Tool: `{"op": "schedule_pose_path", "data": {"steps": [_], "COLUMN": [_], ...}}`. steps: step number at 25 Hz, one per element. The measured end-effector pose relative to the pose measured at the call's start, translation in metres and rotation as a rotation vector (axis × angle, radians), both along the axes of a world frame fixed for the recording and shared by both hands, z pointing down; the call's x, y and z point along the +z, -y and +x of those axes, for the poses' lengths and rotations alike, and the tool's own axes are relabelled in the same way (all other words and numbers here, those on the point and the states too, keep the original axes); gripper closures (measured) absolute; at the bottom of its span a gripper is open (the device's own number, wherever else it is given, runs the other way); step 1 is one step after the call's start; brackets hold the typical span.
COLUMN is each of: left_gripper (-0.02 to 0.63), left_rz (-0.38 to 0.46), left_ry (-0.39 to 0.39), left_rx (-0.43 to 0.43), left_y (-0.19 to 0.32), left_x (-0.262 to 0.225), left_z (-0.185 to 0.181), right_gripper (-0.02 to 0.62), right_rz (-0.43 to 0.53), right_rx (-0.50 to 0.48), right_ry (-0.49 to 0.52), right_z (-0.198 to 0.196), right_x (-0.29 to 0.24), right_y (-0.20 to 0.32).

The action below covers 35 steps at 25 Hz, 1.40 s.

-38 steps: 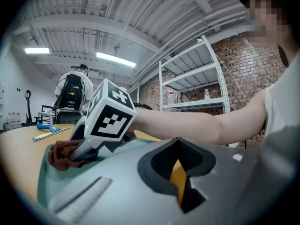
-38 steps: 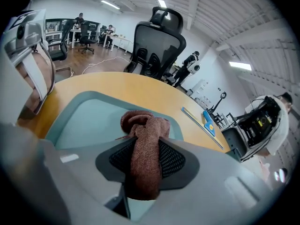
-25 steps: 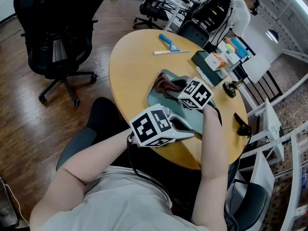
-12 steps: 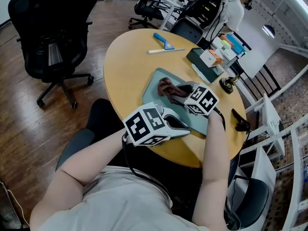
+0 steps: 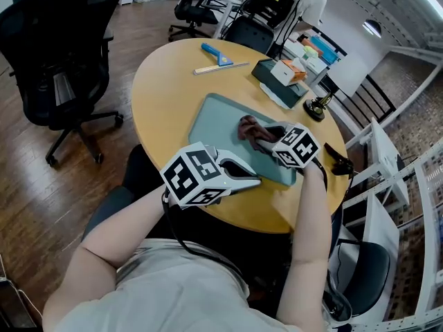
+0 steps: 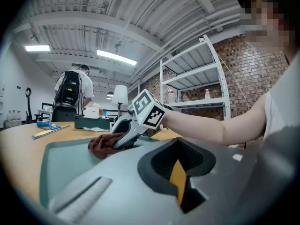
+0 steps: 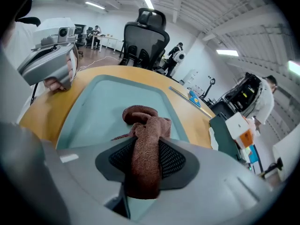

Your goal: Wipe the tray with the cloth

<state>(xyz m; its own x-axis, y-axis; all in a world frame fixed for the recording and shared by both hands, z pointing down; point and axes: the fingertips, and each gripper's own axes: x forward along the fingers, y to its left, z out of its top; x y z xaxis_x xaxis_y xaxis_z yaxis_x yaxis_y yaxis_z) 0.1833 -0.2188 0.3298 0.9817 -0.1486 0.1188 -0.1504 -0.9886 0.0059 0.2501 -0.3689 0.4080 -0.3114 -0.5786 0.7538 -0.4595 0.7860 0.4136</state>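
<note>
Nearest you, your left gripper lies about level, its marker cube showing black-and-white squares. Its jaws are drawn together, tips at the near rim of the tray; whether they pinch it I cannot tell. Just beyond, your right gripper tilts down from a bent forearm. Its jaws are clamped on the brown cloth, bunched on the tray's right half. The tray lies on the round table.

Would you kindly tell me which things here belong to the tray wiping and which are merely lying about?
In use: tray, brown cloth, right gripper gripping it.
Lying about: blue-handled tool, ruler, green box, office chair.
</note>
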Motion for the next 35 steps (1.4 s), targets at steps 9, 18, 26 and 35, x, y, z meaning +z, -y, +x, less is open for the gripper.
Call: {"op": "schedule_pose_path", "data": {"steps": [9, 18, 26, 35], "left_gripper": [0.284, 0.284, 0.284, 0.284], "left_rz": [-0.002, -0.004, 0.002, 0.003], "left_ry": [-0.001, -0.004, -0.007, -0.007], "left_rx": [0.004, 0.003, 0.005, 0.005], "left_y": [0.0, 0.001, 0.001, 0.0], "left_x": [0.0, 0.0, 0.0, 0.0], "left_z": [0.0, -0.002, 0.0, 0.0], "right_gripper": [0.462, 0.462, 0.463, 0.463], "right_rz": [0.037, 0.106, 0.09, 0.077], "right_rx": [0.182, 0.306, 0.252, 0.037], "right_ry": [0.004, -0.075, -0.081, -0.019], "right_z": [0.057, 0.093, 0.077, -0.001], "right_x": [0.001, 0.001, 0.0, 0.0], "right_y": [-0.003, -0.01, -0.034, -0.025]}}
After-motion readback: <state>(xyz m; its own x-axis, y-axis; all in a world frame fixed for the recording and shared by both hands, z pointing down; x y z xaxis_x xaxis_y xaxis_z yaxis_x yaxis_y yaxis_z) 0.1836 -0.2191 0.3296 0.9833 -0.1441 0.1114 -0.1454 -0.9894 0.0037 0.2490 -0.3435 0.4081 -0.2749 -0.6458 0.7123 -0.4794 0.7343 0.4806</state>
